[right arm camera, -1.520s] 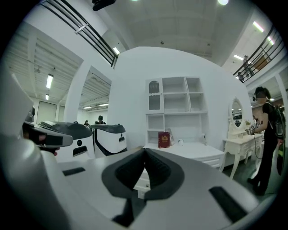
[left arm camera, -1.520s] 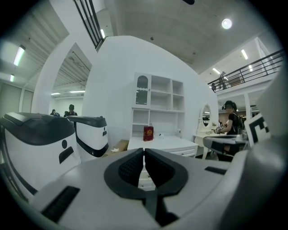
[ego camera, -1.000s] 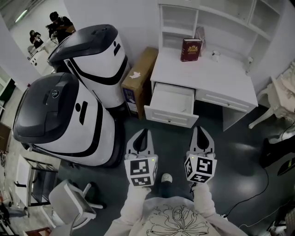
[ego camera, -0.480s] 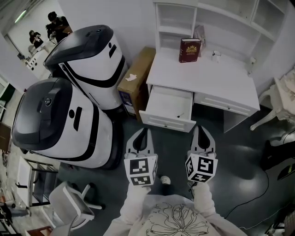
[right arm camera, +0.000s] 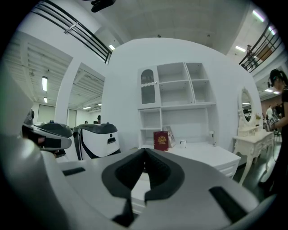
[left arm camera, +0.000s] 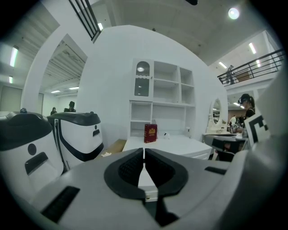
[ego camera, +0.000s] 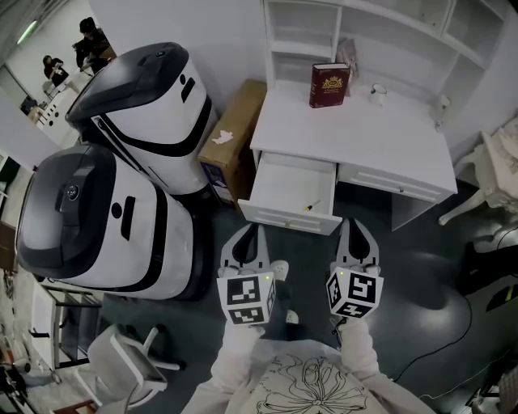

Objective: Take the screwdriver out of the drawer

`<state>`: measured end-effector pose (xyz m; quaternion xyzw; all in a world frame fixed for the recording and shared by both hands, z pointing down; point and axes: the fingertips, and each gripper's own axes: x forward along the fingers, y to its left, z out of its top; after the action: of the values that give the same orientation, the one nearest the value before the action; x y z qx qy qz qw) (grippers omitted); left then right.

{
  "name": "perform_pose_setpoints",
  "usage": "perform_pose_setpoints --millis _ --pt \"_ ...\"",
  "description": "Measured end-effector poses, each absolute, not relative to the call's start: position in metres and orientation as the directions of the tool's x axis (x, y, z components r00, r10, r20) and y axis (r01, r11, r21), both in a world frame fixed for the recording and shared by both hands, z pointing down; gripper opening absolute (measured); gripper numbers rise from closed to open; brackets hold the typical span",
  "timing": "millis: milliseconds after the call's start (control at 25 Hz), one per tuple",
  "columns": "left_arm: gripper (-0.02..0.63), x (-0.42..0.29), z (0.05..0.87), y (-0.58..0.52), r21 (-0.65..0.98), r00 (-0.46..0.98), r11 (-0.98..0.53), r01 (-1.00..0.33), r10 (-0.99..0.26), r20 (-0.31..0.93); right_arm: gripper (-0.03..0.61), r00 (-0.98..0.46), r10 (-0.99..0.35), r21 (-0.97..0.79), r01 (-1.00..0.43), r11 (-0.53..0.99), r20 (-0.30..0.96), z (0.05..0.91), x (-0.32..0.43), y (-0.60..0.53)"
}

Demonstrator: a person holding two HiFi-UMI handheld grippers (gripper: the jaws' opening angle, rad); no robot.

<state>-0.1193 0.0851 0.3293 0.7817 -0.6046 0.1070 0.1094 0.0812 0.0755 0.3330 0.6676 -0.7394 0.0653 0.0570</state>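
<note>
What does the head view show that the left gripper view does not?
Only the head view looks into the open drawer, where a small screwdriver lies near the front. Only the left gripper view shows the balcony railing and a round ceiling light. Both show the red book standing on the white desk and the cardboard box beside it.

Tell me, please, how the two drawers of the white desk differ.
The left drawer is pulled out of the desk; the right drawer is shut. The left drawer shows its inside, with a small screwdriver lying near its front; the right drawer hides whatever it holds. Both are white and sit side by side under the same desktop.
</note>
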Motion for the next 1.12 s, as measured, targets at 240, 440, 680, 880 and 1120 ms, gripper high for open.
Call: perform_pose_setpoints --millis 240,440,680,880,1120 --pt "0.014 -0.111 0.332 0.041 0.044 0.271 -0.27 -0.962 -0.914 0.301 0.003 -0.077 -0.982 -0.015 -0.997 0.076 0.174 0.334 0.091 0.036" --pt "0.014 -0.11 0.335 0.0 0.049 0.288 -0.287 -0.957 -0.91 0.298 0.003 -0.052 -0.984 -0.017 -0.999 0.05 0.168 0.336 0.094 -0.002" --pt "0.014 -0.108 0.336 -0.053 0.05 0.319 -0.319 -0.946 -0.898 0.302 0.003 -0.024 -0.985 -0.014 -1.0 0.022 0.174 0.336 0.094 -0.047" --pt "0.014 -0.103 0.338 -0.096 0.055 0.355 -0.356 -0.933 -0.88 0.316 0.003 0.012 -0.984 -0.013 -1.0 -0.015 0.178 0.335 0.098 -0.083" --pt "0.014 -0.094 0.344 -0.141 0.062 0.401 -0.404 -0.913 -0.856 0.325 0.003 0.052 -0.98 -0.002 -0.999 -0.054 0.192 0.339 0.103 -0.121"
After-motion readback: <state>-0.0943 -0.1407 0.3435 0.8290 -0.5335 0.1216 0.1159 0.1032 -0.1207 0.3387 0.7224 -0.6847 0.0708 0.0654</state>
